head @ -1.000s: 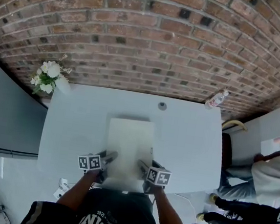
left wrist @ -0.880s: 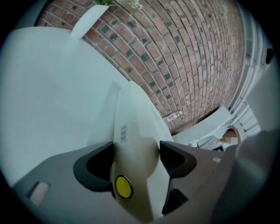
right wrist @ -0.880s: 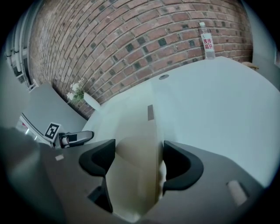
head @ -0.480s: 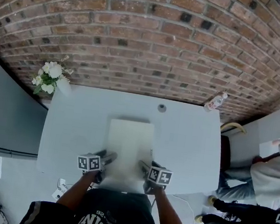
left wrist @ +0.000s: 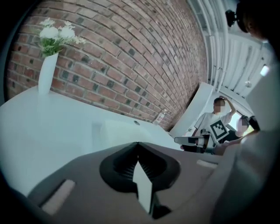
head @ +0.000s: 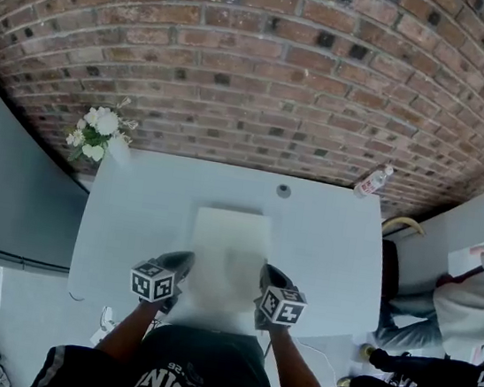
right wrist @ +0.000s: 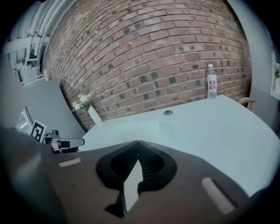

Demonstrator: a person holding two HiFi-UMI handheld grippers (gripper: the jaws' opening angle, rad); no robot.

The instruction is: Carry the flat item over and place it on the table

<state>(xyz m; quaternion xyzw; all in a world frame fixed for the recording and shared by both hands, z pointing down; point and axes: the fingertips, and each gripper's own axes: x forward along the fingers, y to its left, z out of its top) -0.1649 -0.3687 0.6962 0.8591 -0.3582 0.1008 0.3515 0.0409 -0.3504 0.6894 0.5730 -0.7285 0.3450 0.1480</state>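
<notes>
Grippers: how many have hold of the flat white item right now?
2. The left gripper is shut on the flat item's left edge, the right gripper on its right edge; each gripper view shows the thin edge between the jaws.

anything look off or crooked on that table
Nothing stands out. The sheet lies square to the table, with the left gripper and right gripper shut on its near end. The vase and bottle stand upright at the far corners.
</notes>
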